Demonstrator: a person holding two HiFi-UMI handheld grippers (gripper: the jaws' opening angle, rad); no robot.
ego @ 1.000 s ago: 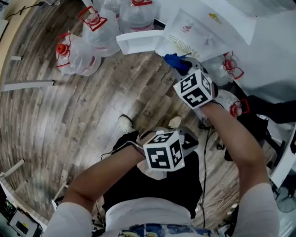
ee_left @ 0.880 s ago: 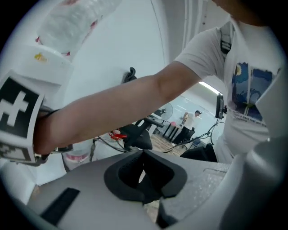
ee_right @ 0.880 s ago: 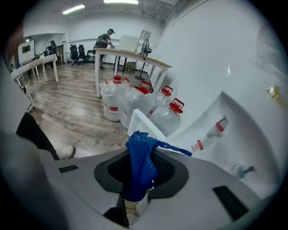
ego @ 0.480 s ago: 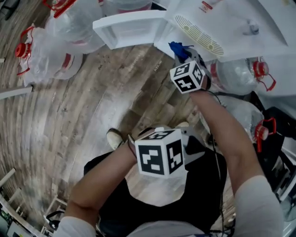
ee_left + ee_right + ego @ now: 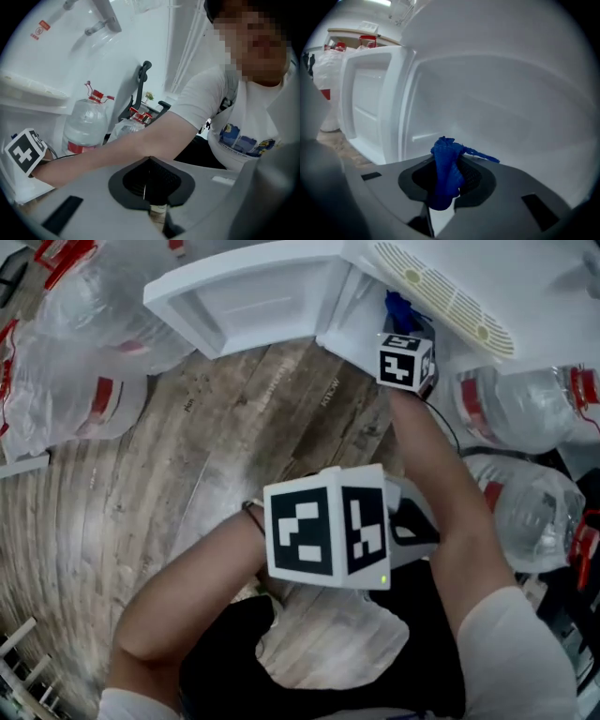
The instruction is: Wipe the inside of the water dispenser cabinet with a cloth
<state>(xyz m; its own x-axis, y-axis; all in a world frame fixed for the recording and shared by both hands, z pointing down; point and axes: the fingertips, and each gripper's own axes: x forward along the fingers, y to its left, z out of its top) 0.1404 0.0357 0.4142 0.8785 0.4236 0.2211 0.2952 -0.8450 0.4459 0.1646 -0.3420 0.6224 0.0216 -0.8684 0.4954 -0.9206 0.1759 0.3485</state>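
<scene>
Blue cloth (image 5: 446,168) pinched in right claw (image 5: 445,187), bunched, loose tail poking past jaws. Claw aimed into open water dispenser cabinet (image 5: 501,108); white inner wall seen just beyond cloth, contact not determinable. In head view, cloth at 1 o'clock, cabinet door (image 5: 246,298) open at 11 o'clock. Left claw (image 5: 149,185) closed tight, nothing held, positioned near torso. Water jugs (image 5: 525,409) at 3 o'clock beside wooden floor (image 5: 187,456).
</scene>
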